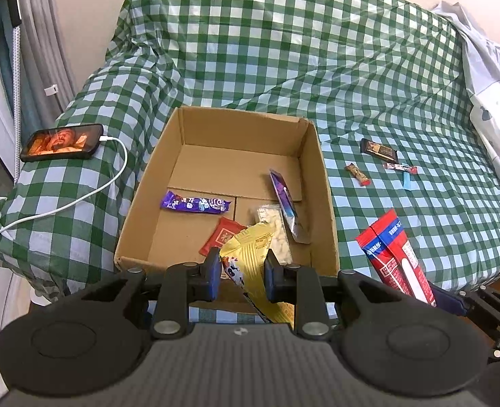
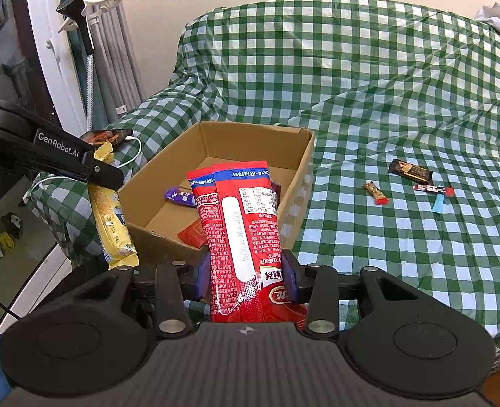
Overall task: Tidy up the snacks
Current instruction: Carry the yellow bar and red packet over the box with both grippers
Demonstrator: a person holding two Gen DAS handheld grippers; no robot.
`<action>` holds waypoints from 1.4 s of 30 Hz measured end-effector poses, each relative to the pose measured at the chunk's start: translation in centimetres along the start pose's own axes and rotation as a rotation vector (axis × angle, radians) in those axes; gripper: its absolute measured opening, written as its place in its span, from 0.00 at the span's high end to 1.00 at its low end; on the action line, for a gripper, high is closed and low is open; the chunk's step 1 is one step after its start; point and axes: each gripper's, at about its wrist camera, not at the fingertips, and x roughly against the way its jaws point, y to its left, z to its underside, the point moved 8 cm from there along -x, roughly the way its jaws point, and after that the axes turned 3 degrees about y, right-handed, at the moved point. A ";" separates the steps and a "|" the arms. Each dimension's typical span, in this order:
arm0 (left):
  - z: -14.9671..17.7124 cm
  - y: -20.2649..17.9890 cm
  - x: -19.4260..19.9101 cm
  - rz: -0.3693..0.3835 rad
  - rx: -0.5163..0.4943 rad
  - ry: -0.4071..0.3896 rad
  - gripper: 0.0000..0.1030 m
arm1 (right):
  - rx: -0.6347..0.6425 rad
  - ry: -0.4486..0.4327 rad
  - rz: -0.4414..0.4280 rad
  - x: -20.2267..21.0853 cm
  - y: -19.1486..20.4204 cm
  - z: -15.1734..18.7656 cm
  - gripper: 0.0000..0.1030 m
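A cardboard box [image 1: 155,183] [image 2: 302,183] sits on a green-checked cloth. Inside lie a purple bar [image 1: 195,203], a red sachet [image 1: 221,235], a clear bag of white pieces [image 1: 277,227] and a purple pouch [image 1: 285,203] leaning on the right wall. My left gripper [image 1: 241,273] is shut on a yellow packet [image 1: 253,254] [image 2: 109,224] over the box's near edge. My right gripper [image 2: 246,279] is shut on a long red packet [image 2: 241,230] [image 1: 394,257], just right of the box's near corner. Loose on the cloth lie a dark bar [image 1: 378,150] [image 2: 411,170], a brown candy [image 1: 357,173] [image 2: 375,192] and a red-and-blue stick [image 1: 402,169] [image 2: 434,191].
A phone [image 1: 61,142] with a white cable [image 1: 80,196] lies on the covered armrest left of the box. White plastic sheeting [image 1: 494,84] hangs at the right. Curtains and a white stand [image 2: 90,34] are at the far left.
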 end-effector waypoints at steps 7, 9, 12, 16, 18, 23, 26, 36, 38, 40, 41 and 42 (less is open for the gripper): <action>-0.2 0.4 -0.8 0.001 0.008 0.012 0.73 | 0.004 0.019 0.000 -0.8 0.1 0.0 0.58; -0.2 0.5 -1.0 0.001 0.012 0.016 0.73 | 0.005 0.022 0.000 -0.9 0.2 -0.1 0.58; -0.3 0.7 -1.4 0.002 0.015 0.023 0.73 | 0.008 0.029 0.000 -1.3 0.3 0.0 0.58; -0.3 1.0 -2.0 0.002 0.021 0.036 0.73 | 0.010 0.041 0.002 -1.9 0.5 0.1 0.58; -0.4 1.2 -2.2 0.002 0.026 0.040 0.73 | 0.011 0.046 0.003 -2.1 0.5 0.0 0.58; -0.8 1.6 -2.8 0.003 0.033 0.046 0.73 | 0.014 0.056 0.003 -2.7 0.7 -0.4 0.58; -1.0 1.9 -3.1 0.001 0.039 0.049 0.73 | 0.016 0.058 0.002 -2.9 0.9 -0.7 0.58; -2.2 3.2 -4.9 -0.006 0.061 0.063 0.73 | 0.030 0.073 -0.007 -4.8 1.9 -1.8 0.58; -2.6 3.5 -5.2 -0.007 0.066 0.063 0.73 | 0.032 0.077 -0.008 -5.3 2.1 -2.1 0.58; -3.1 3.9 -5.6 -0.007 0.070 0.061 0.73 | 0.037 0.080 -0.009 -5.7 2.3 -2.4 0.58; -3.4 4.1 -5.8 -0.008 0.072 0.059 0.73 | 0.038 0.080 -0.010 -6.0 2.4 -2.6 0.58; -3.7 4.4 -6.0 -0.011 0.075 0.058 0.73 | 0.039 0.081 -0.013 -6.2 2.5 -2.8 0.58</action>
